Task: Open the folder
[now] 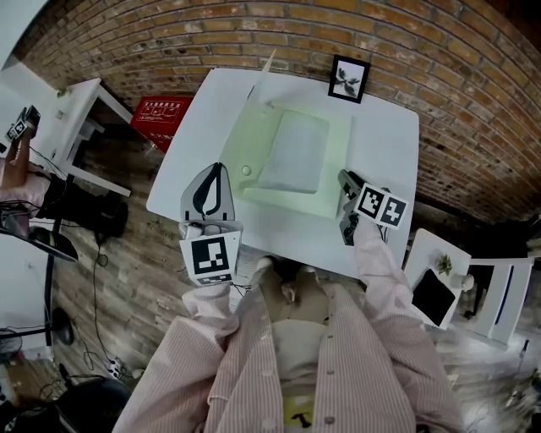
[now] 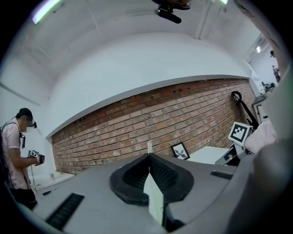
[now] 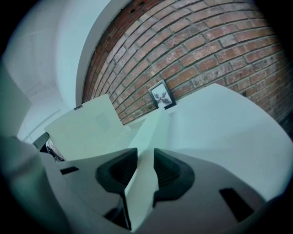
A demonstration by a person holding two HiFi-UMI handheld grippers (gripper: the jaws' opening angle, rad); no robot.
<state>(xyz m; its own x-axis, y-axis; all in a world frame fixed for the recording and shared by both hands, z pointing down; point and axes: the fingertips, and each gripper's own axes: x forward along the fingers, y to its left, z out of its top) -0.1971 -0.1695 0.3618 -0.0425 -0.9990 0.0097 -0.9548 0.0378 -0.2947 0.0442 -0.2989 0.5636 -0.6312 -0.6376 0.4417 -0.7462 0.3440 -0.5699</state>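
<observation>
A data-recording lab set up in a loft-style workroom.

A bare brick wall (image 1: 254,34) and a worn plank floor (image 1: 127,254) frame plain white tables (image 1: 389,144), one with only a small framed picture (image 1: 348,79) propped at its back edge. Loose cables (image 1: 101,364) trail over the floor, and a red box (image 1: 159,116) sits beside a second white desk (image 1: 72,110). A camera (image 2: 170,9) hangs from the white ceiling near a strip light (image 2: 46,10), and at the left another person (image 2: 16,151) stands holding a marker-tagged device (image 2: 36,157). A side table carries a dark tablet (image 1: 434,296) and a little plant (image 1: 445,265).
</observation>
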